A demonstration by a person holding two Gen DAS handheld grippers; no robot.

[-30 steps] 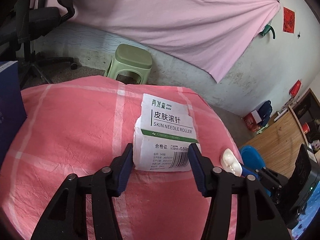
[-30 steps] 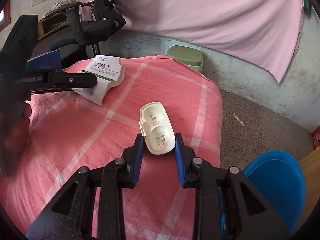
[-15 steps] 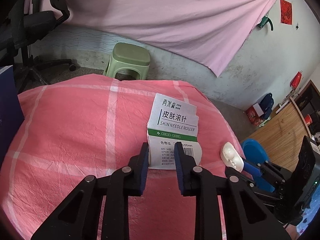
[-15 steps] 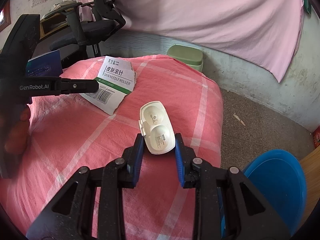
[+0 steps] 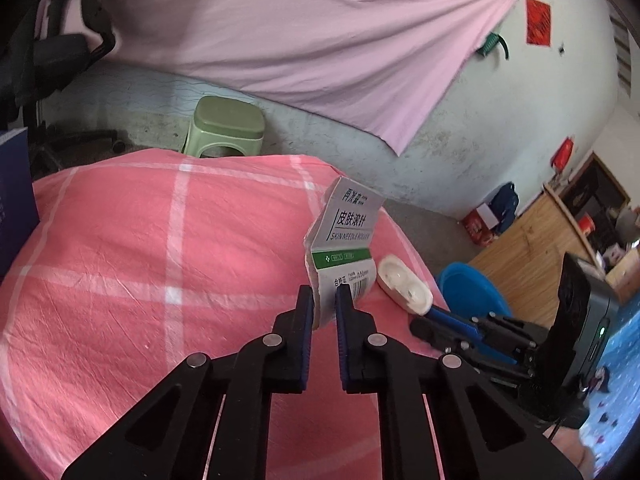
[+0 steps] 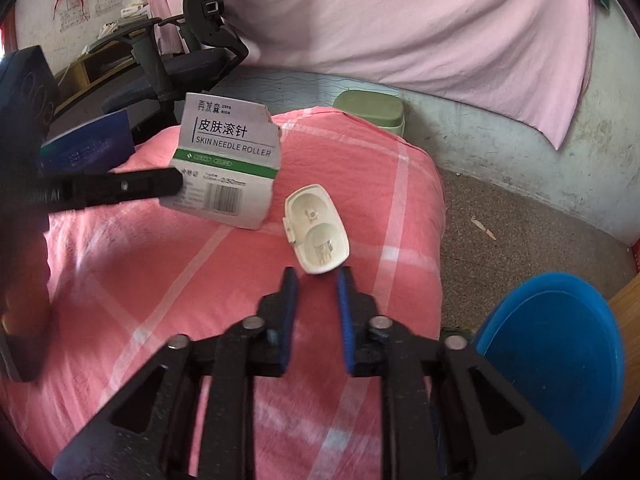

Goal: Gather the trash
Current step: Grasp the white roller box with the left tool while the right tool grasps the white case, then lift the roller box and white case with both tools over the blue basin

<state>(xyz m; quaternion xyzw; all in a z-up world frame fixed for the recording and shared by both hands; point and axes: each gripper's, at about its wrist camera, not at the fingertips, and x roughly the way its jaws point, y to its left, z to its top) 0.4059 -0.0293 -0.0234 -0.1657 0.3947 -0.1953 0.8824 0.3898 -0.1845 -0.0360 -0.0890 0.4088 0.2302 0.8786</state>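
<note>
step: pickup phase of trash collection, both hands at once; nothing binned yet, by my read.
L gripper [image 5: 323,295]: fingers closing, pinching the lower edge of the torn box [image 5: 344,240]; card sits squashed betw. the pads.
torn box: white/green "SKIN NEEDLE ROLLER" carton, flattened & ripped. Stands up off the pink cloth [image 5: 160,248], tilted, carried by the L fingers; in the R view it looks clear of the cloth.
R gripper [image 6: 316,280]: fingers closing, but pads not yet on anything. White case [image 6: 316,236] has only its near tip at the finger ends; gap shows either side.
white case: small open clamshell, two round hollows up, lying flat on the cloth near the R edge of the table, just beside the box.
bin: blue tub [image 6: 560,356] on the floor off the table's R side, below its edge, near the R hand.
next, L: judge it needs a carry to the R, over the table edge, above the tub, then let go. Grip is on a thin edge only, so keep the swing gentle.
next, R: prob. needs to push fwd so the case sits deeper betw. the fingers before the squeeze; then lift & a short move to the tub.
risk: smooth rounded shell may squirt out fwd if nipped at the tip. Box & case are close, could knock each other.
</note>
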